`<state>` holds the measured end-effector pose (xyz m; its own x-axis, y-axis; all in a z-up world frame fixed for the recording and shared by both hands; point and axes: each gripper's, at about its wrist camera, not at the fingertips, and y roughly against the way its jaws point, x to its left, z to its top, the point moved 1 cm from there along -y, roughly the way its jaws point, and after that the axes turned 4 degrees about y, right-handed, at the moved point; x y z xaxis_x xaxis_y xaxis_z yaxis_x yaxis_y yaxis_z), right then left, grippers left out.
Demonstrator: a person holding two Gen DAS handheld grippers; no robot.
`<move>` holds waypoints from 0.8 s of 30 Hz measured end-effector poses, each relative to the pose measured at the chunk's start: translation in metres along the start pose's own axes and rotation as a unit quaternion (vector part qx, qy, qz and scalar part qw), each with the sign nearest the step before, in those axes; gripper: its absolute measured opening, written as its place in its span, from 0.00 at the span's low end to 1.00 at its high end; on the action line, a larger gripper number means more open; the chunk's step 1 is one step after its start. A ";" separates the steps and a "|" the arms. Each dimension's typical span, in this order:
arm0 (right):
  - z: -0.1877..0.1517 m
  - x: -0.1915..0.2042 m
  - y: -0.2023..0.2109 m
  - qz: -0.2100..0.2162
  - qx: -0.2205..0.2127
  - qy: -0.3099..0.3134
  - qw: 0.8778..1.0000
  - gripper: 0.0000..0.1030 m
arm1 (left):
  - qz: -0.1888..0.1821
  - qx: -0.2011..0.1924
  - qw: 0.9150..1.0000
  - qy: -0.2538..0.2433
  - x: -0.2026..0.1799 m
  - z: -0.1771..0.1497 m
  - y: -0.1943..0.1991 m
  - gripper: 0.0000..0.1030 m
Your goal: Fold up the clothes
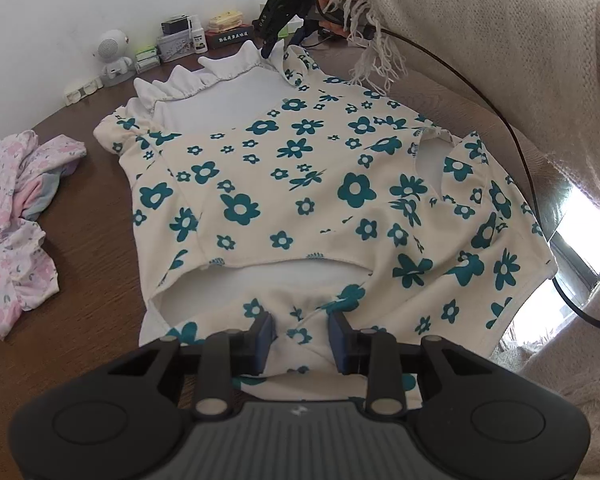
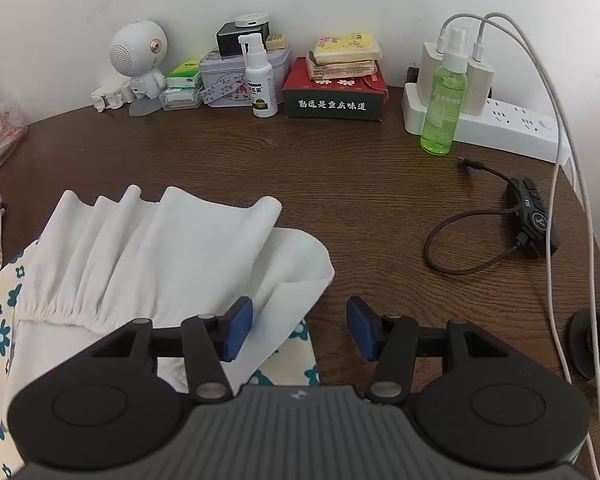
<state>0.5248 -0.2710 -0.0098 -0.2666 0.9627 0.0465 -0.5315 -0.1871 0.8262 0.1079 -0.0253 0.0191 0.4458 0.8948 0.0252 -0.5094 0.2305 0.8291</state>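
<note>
A: One wooden table (image 2: 340, 208); spread flat across it, floral garment (image 1: 300, 184), soft cream knit, teal flowers.
B: Mid-fold, probably. Left gripper (image 1: 302, 344) straddling the near hem, grip unclear.
A: Right gripper (image 2: 300, 328) parted, empty, beside the gathered white ruffle (image 2: 140, 248). Needs pinching next.

Red-black box (image 2: 334, 94) front — white print "勤远是重庆味道"; other labels illegible.
</note>
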 end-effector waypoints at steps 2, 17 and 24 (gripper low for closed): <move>0.001 0.005 -0.007 0.001 0.013 0.014 1.000 0.17 | 0.004 0.006 1.000 -0.004 0.004 0.002 -0.001 0.28; -0.098 -0.014 0.068 -0.090 0.049 0.086 0.991 0.06 | 0.121 0.052 0.987 -0.090 0.092 0.024 -0.014 0.23; -0.205 -0.029 0.143 -0.094 0.061 0.060 0.992 0.06 | 0.128 0.025 0.984 -0.123 0.117 0.059 -0.043 0.22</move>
<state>0.2921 -0.3656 -0.0080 -0.2705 0.9466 -0.1756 -0.4817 0.0248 0.8760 0.2252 0.0474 0.0195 0.4757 0.7998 0.3661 -0.5947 -0.0142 0.8038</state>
